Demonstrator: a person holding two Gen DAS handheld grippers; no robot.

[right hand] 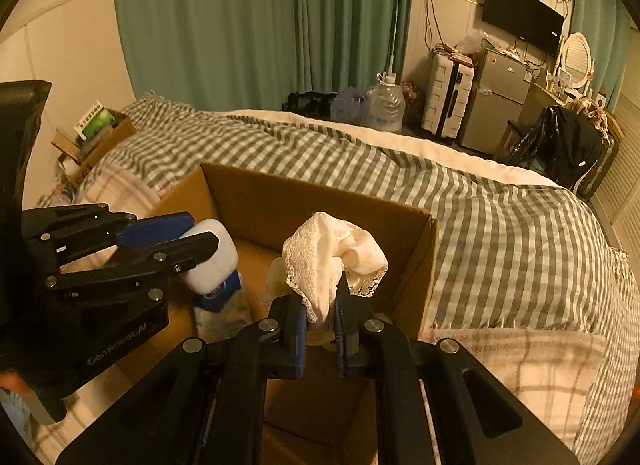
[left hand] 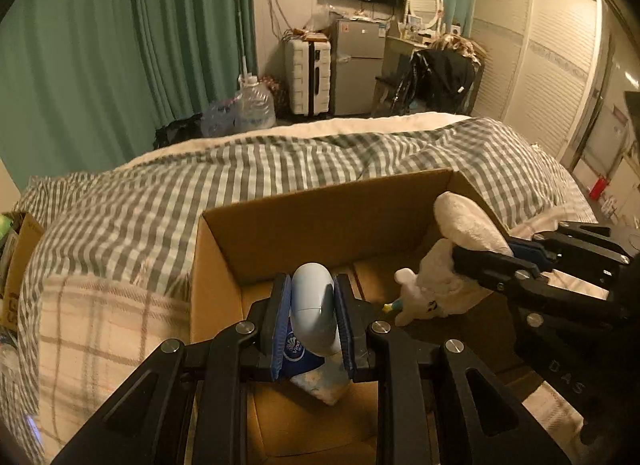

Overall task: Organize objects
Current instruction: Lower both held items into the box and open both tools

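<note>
An open cardboard box (left hand: pixel 304 221) sits on the bed; it also shows in the right wrist view (right hand: pixel 304 201). My left gripper (left hand: pixel 312 321) is shut on a pale blue rounded case (left hand: pixel 312 305) over the box's near left part, above a blue tissue pack (left hand: pixel 296 349). In the right wrist view the left gripper (right hand: pixel 168 241) holds the white case (right hand: pixel 214 261). My right gripper (right hand: pixel 320 317) is shut on a white plush toy with lace cloth (right hand: pixel 332 257) over the box. In the left wrist view the right gripper (left hand: pixel 484 257) holds the plush toy (left hand: pixel 448 265) inside the box's right side.
The bed has a grey checked duvet (right hand: pixel 500 225) and a plaid pillow (left hand: pixel 100 329). A second box with books (right hand: pixel 96 129) stands at the bed's head. Water jugs (right hand: pixel 382 105), a suitcase (left hand: pixel 308 77), a small fridge (left hand: pixel 356 65) and a chair with black clothes (right hand: pixel 560 149) stand beyond the bed.
</note>
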